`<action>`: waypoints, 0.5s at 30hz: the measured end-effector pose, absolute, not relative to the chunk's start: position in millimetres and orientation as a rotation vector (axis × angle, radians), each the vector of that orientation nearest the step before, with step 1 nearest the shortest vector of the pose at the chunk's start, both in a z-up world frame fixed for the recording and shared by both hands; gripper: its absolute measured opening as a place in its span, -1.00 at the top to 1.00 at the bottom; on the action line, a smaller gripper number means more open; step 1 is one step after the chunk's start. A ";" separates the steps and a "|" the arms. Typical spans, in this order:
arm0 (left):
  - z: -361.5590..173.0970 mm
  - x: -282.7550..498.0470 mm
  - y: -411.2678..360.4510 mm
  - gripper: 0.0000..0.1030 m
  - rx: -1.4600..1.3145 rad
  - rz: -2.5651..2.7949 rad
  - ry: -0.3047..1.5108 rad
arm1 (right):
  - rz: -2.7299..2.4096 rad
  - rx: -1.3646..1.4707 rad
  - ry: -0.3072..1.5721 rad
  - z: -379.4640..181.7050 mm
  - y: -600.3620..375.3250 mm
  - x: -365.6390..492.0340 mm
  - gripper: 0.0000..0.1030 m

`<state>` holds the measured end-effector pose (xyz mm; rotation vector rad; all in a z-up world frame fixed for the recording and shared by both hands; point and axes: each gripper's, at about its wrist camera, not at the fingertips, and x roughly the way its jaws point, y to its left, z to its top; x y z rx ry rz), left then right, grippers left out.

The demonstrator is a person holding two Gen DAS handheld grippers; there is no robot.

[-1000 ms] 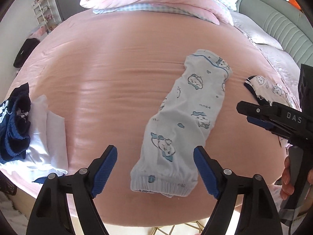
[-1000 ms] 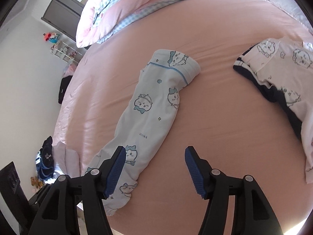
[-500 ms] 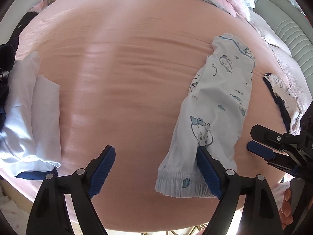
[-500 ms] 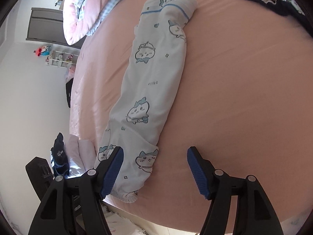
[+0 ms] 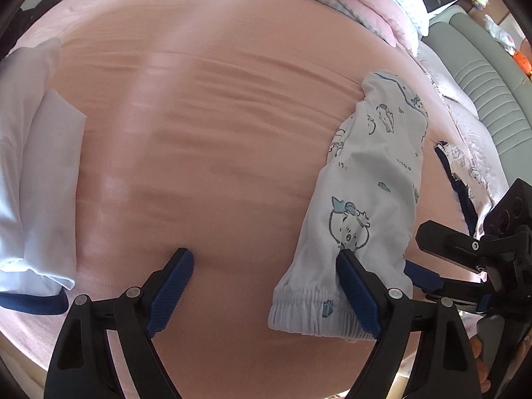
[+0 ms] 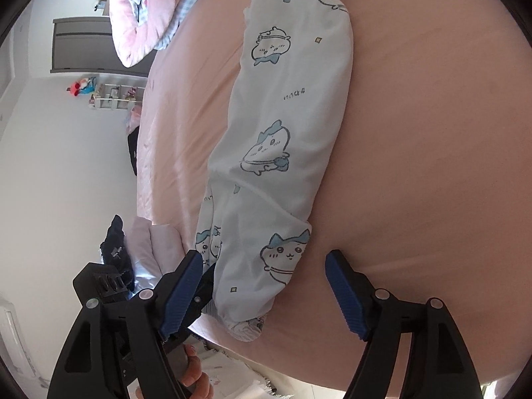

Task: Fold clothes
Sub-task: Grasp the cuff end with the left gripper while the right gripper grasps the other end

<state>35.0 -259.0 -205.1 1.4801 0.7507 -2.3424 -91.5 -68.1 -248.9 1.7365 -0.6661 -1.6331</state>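
Now, left gripper (image 5: 264, 286) wide, right gripper (image 6: 264, 291) opening, nothing pinched: I should straddle both corners of the pyjama trousers' (image 6: 286, 139) cuffed hem, then close.

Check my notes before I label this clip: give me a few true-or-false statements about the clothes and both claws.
1. The printed pants lie in a long strip on the pink bed. True.
2. The left claw is clamped on the waistband. False: it is open, pressing nothing.
3. The right claw straddles the pants' near end. True.
4. The folded white garment is stacked on the pants. False: it lies apart, near the bed's edge.
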 end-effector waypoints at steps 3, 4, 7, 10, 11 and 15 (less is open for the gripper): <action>-204.3 36.4 -254.7 -0.66 1.453 -2.358 0.763 | -1.613 1.732 -0.695 -251.7 -73.1 -92.1 -0.51; -203.7 37.4 -254.2 -0.55 1.441 -2.365 0.778 | -1.602 1.727 -0.714 -253.3 -74.8 -92.0 -0.51; -203.9 38.9 -256.6 -0.06 1.433 -2.391 0.879 | -1.562 1.708 -0.783 -258.9 -79.6 -91.2 -0.51; -209.0 38.2 -260.6 0.24 1.440 -2.381 1.024 | -1.527 1.687 -0.871 -266.6 -82.6 -92.7 -0.52; -210.9 39.2 -262.5 0.27 1.433 -2.374 1.066 | -1.523 1.684 -0.888 -267.2 -82.6 -93.2 -0.52; -213.7 40.2 -266.8 0.30 1.427 -2.366 1.130 | -1.507 1.673 -0.934 -268.7 -83.5 -94.3 -0.52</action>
